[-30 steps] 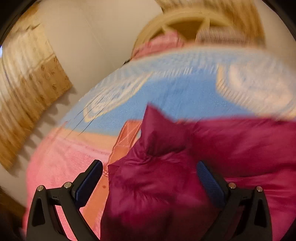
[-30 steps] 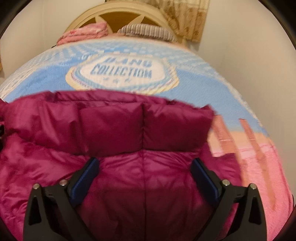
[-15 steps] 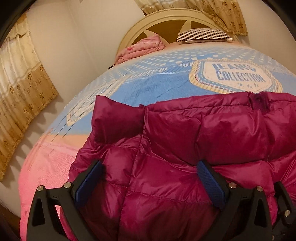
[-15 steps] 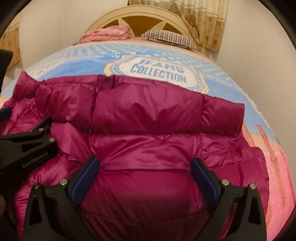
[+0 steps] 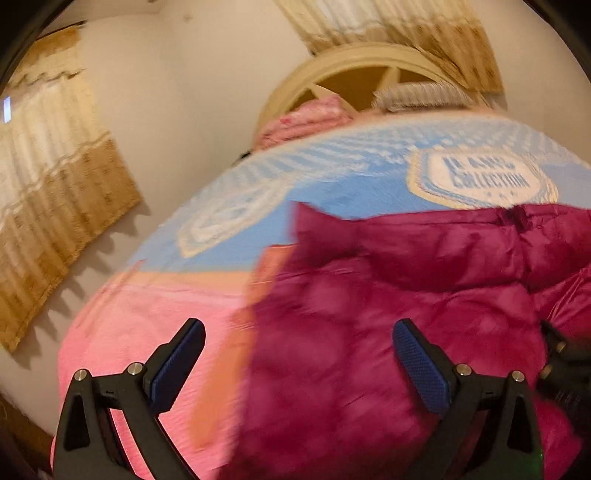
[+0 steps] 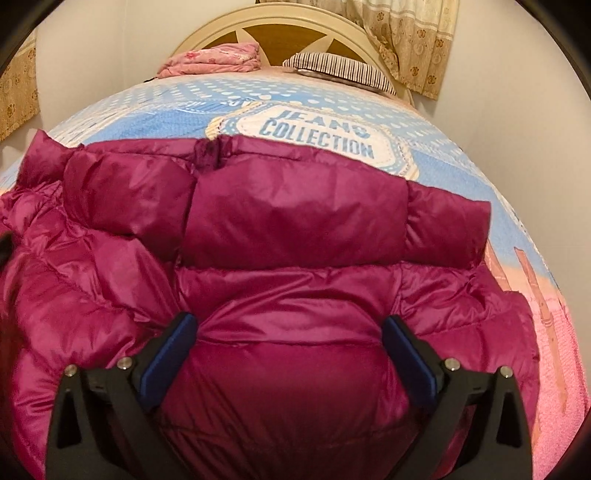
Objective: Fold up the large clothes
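Observation:
A magenta quilted puffer jacket (image 6: 295,236) lies spread on the bed; it also shows in the left wrist view (image 5: 424,295), which is blurred by motion. My right gripper (image 6: 290,354) is open, its blue pads above the jacket's middle, holding nothing. My left gripper (image 5: 299,358) is open over the jacket's left edge, with one finger (image 5: 177,358) over the pink blanket and the other over the jacket. The right gripper's black body shows at the right edge of the left wrist view (image 5: 565,365).
The bed cover (image 6: 314,129) is blue with a "JEANS COLLECTION" badge and turns pink near me (image 5: 140,325). A folded pink cloth (image 6: 214,59) and a striped pillow (image 6: 340,70) lie by the headboard (image 6: 280,26). Curtains (image 5: 55,206) hang on the left wall.
The left wrist view has swung left, so the jacket now sits to its right and more pink blanket shows. The right gripper has come closer over the jacket. Both stay open.

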A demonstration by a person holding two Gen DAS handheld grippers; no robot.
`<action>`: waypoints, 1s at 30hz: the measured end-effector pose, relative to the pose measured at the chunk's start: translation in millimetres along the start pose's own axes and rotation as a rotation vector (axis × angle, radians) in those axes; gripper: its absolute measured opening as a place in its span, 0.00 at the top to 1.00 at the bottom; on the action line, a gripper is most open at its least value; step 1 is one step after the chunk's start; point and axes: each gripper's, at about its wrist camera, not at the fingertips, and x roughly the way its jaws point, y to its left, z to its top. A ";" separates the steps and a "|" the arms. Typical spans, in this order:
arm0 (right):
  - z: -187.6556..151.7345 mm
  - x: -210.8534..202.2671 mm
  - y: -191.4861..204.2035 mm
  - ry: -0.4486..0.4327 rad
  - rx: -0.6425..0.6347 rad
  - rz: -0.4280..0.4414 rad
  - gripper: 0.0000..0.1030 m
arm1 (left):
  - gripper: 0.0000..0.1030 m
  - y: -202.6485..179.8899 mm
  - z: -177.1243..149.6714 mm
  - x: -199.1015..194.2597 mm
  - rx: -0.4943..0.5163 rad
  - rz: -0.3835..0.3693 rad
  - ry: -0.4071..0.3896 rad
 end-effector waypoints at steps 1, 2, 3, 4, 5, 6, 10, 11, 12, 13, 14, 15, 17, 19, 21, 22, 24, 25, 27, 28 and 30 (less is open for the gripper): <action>-2.6 -9.2 -0.6 -0.008 -0.007 -0.010 0.02 | 0.01 16.9 -7.2 -6.1 -0.022 0.007 0.007; -4.8 -21.6 -1.2 -0.030 -0.006 -0.020 0.02 | 0.01 27.2 -11.8 -7.7 -0.036 0.010 0.020; -7.5 -33.2 -1.1 -0.053 0.000 -0.020 0.02 | 0.01 39.6 -19.7 -8.9 -0.056 0.002 0.044; -12.6 -52.8 -1.0 -0.095 0.007 -0.006 0.02 | 0.01 47.5 -25.1 -9.0 -0.074 -0.006 0.062; -17.7 -68.4 0.7 -0.127 0.004 0.007 0.01 | 0.01 55.9 -31.6 -8.5 -0.097 -0.012 0.080; -21.5 -76.7 2.7 -0.144 -0.004 0.012 0.00 | 0.01 62.6 -37.5 -7.9 -0.122 -0.022 0.095; -45.6 -84.6 19.4 -0.133 -0.067 0.025 0.00 | 0.01 60.6 -51.5 3.8 -0.161 -0.103 0.157; -53.4 -77.3 26.0 -0.117 -0.094 0.011 0.00 | 0.01 55.1 -53.6 7.3 -0.154 -0.124 0.173; -56.9 -72.7 27.7 -0.117 -0.106 -0.001 0.00 | 0.01 50.6 -57.0 11.9 -0.155 -0.131 0.192; -62.7 -67.2 29.9 -0.115 -0.116 -0.013 0.00 | 0.01 47.8 -60.2 13.1 -0.159 -0.136 0.189; -65.0 -61.8 31.2 -0.106 -0.120 -0.018 0.00 | 0.01 46.3 -62.2 14.4 -0.157 -0.143 0.188; -64.5 -58.3 31.6 -0.093 -0.122 -0.021 0.00 | 0.02 44.2 -64.4 14.4 -0.151 -0.143 0.187; -62.2 -54.1 32.8 -0.080 -0.138 -0.034 0.00 | 0.11 40.6 -66.0 13.8 -0.142 -0.175 0.182; -63.5 -54.7 36.3 -0.082 -0.149 -0.049 0.00 | 0.31 40.4 -67.4 13.7 -0.153 -0.242 0.193; -64.1 -55.7 35.8 -0.082 -0.149 -0.049 0.00 | 0.41 40.6 -68.7 13.7 -0.173 -0.293 0.199; -64.7 -56.3 34.0 -0.080 -0.144 -0.044 0.00 | 0.44 40.2 -69.1 12.7 -0.175 -0.295 0.197; -64.9 -57.6 31.0 -0.076 -0.136 -0.033 0.00 | 0.55 37.7 -68.5 10.7 -0.168 -0.322 0.190; -64.1 -58.7 28.8 -0.075 -0.129 -0.024 0.00 | 0.65 37.8 -69.3 8.4 -0.164 -0.330 0.184; -60.6 -61.9 23.7 -0.072 -0.111 0.008 0.00 | 0.78 33.0 -67.3 2.9 -0.128 -0.326 0.163; -60.3 -68.9 17.5 -0.079 -0.092 0.012 0.01 | 0.82 33.3 -66.9 -0.8 -0.117 -0.315 0.151; -61.4 -86.6 9.0 -0.126 -0.056 -0.023 0.01 | 0.85 34.8 -67.7 -5.9 -0.110 -0.308 0.140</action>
